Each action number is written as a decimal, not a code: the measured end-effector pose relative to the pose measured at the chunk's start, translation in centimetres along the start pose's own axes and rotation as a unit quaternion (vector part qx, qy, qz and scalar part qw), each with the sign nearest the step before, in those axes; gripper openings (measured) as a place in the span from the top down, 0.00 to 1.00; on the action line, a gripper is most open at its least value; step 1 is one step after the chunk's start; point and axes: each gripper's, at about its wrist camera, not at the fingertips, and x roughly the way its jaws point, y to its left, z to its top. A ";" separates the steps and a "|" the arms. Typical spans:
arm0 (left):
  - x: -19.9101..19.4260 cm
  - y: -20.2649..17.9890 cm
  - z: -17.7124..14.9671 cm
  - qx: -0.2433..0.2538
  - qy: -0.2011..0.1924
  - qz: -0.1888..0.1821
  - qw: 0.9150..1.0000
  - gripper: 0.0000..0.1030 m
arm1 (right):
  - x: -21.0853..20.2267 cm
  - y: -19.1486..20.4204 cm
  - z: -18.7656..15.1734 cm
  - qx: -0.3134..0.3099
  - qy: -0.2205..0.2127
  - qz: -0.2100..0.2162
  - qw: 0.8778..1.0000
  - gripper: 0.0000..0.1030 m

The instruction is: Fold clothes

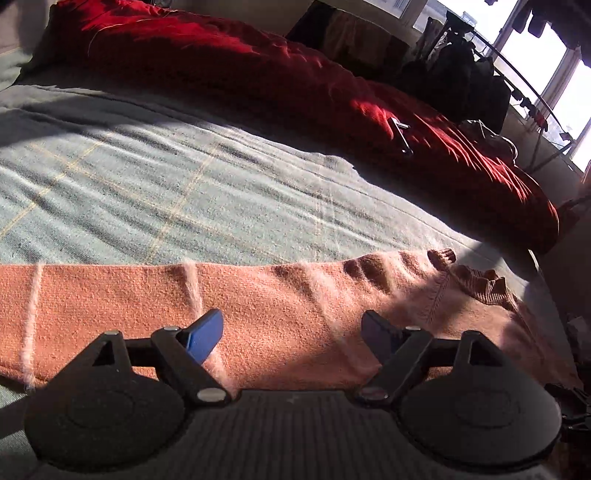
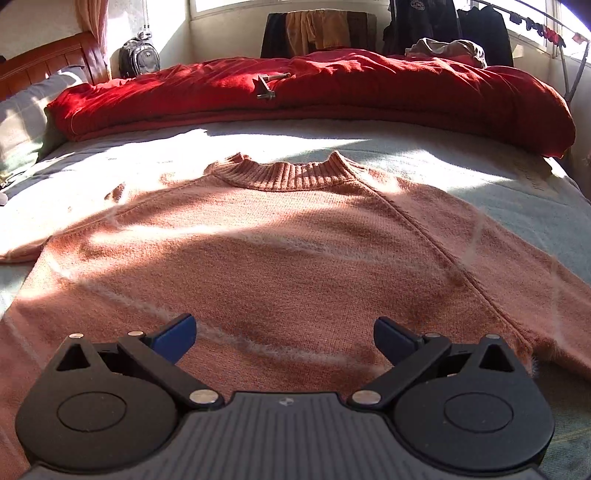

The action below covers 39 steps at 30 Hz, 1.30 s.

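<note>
Both claws hang released with nothing between their blue pads: the left gripper (image 1: 293, 334) and the right gripper (image 2: 284, 338) over the salmon knit sweater (image 2: 280, 243), spread flat on the grey-green bedspread (image 1: 155, 184). Beyond the sweater's collar lies a red quilt (image 2: 332, 85).

From my seat, the pale green bedcover (image 2: 498, 177) gives open passage on both sides of the spread orange sweater (image 2: 280, 236) and in the strip between its collar and the red duvet (image 2: 332, 92). That duvet lies heaped along the far edge as a long ridge, with a small metal tool (image 2: 266, 86) resting on top, so any reach beyond must go over it. Behind it, hung clothes (image 2: 317, 31), a backpack (image 2: 139, 55) and a drying rack (image 1: 517, 85) crowd the wall.
</note>
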 end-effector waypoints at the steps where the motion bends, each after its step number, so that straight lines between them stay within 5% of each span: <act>1: 1.2 -0.6 -0.4 0.001 0.011 -0.002 1.000 0.20 | -0.5 0.4 0.1 -0.003 -0.003 0.011 1.000 0.00; 4: 3.0 0.2 -1.8 -0.009 0.027 0.026 0.999 0.21 | -1.5 1.2 -0.1 -0.012 -0.005 0.031 0.999 0.00; 6: 2.0 1.6 -2.3 -0.005 0.009 0.054 0.998 0.21 | -1.9 1.1 -0.6 -0.016 0.001 0.025 1.000 0.00; 9: -0.5 3.6 -2.3 -0.016 0.000 0.145 0.989 0.21 | -2.4 -0.4 -1.6 -0.010 0.012 -0.003 1.000 0.00; 11: -2.4 3.9 -2.5 -0.020 -0.008 0.163 0.986 0.22 | -2.9 -2.0 -2.2 0.005 0.012 -0.018 1.000 0.00; 16: -5.7 1.0 -3.7 -0.016 -0.027 0.119 0.992 0.20 | -4.4 -7.1 -2.6 0.062 -0.020 -0.048 0.997 0.00; 21: -4.5 -5.5 -5.0 0.039 -0.010 0.063 0.997 0.20 | -5.2 -14.2 -1.3 0.135 -0.086 -0.073 0.984 0.00; 29: -2.3 -13.9 -7.7 0.142 0.033 -0.005 0.989 0.19 | -6.9 -27.4 -2.7 0.243 -0.100 -0.075 0.962 0.00; 39: -1.3 -14.6 -8.2 0.138 0.061 0.011 0.988 0.19 | -12.9 -42.0 -10.5 0.419 -0.105 -0.078 0.898 0.00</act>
